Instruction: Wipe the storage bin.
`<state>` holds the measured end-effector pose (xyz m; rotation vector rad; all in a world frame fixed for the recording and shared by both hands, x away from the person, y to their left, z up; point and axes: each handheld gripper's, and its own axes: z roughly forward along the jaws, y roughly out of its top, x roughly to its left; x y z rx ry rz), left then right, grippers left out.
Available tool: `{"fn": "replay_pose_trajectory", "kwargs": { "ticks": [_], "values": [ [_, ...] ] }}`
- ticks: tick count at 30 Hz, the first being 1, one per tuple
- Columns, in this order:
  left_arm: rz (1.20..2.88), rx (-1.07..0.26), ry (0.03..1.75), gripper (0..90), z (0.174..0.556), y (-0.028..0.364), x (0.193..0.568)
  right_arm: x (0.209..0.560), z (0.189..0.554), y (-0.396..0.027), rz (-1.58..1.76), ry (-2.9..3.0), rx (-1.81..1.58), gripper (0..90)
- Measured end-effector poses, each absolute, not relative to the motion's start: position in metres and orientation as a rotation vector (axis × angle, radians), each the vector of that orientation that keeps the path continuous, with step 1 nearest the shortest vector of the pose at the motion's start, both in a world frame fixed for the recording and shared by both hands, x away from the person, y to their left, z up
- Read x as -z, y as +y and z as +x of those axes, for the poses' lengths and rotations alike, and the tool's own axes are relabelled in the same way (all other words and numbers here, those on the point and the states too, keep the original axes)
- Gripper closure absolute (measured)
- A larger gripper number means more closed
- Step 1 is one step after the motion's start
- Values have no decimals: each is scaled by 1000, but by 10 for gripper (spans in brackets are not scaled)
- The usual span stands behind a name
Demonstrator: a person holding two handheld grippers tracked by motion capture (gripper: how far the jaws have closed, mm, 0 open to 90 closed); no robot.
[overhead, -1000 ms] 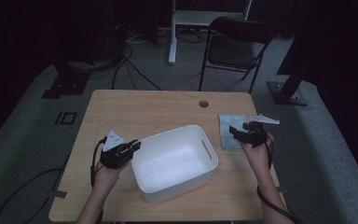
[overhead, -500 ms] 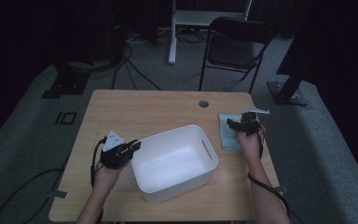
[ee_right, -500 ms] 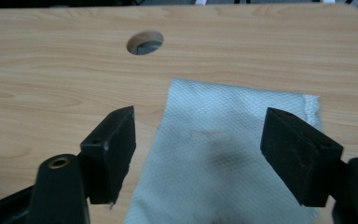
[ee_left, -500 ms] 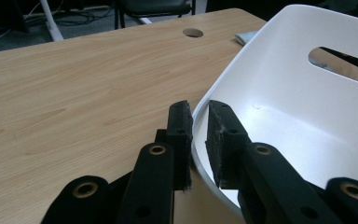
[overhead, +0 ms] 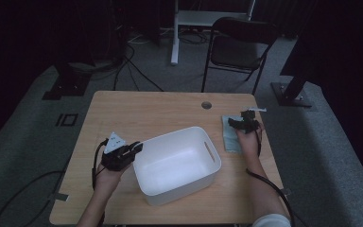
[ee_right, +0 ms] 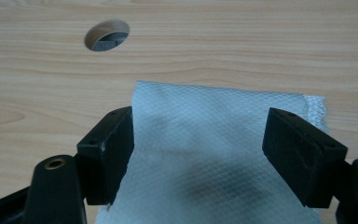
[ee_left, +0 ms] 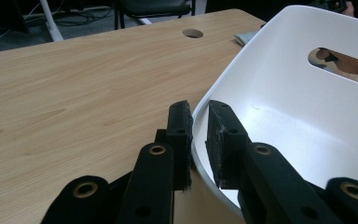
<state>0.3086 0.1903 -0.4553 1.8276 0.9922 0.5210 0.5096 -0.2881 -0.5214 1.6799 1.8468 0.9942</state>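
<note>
A white plastic tub (overhead: 177, 163) sits near the middle of the wooden tabletop (overhead: 156, 109), a little toward the person's side, with slot handles cut into its end walls. Its inside looks bare in the high view. The left gripper (overhead: 134, 147) is at the tub's left rim; in the left gripper view its fingers (ee_left: 179, 135) are clamped on that rim (ee_left: 200, 140), one pad on the outer face and the other pad on the inner face, so the thin white wall runs between them. The left hand (overhead: 108, 172) comes in from the bottom edge of the high view, a cable looping beside the wrist.

To the right of the tub, apart from it, a pale blue-grey paper towel (overhead: 229, 135) lies flat on the tabletop near the right edge. The right gripper (overhead: 243, 124) hovers over the towel's far part. In the right gripper view its fingers (ee_right: 107, 149) stand wide apart, having just been opening, with the quilted towel (ee_right: 205, 140) spread below and between them; whether the pads touch the paper cannot be told, and they are not pinching it. The right hand (overhead: 248, 142) lies over the towel's near part.

Beyond the towel, a round cable hole (overhead: 206, 105) is set in the tabletop. Past the tabletop's far edge a dark folding chair (overhead: 238, 47) stands on the grey carpet.
</note>
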Motion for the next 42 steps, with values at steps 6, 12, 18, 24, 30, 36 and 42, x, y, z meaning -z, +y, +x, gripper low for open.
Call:
{"fn": "replay_pose_trajectory", "kwargs": {
  "ticks": [6,12,18,24,30,36,42],
  "values": [
    [1829,-523,990,801,309,190,455,526,521,-285,1685,1846,-958,224],
    [1830,-523,991,800,309,190,455,532,529,-277,1697,1855,-892,216],
    [1830,-525,989,800,309,190,455,542,530,-270,1651,1893,-789,156],
    [1832,-528,990,800,309,190,455,543,531,-267,1640,1898,-770,139],
    [1833,-528,990,801,309,190,455,543,529,-267,1615,1914,-787,218],
    [1832,-529,993,800,309,189,455,541,528,-265,1576,1950,-804,340],
    [1832,-531,995,800,308,189,455,535,528,-259,1512,2043,-801,642]
  ]
}}
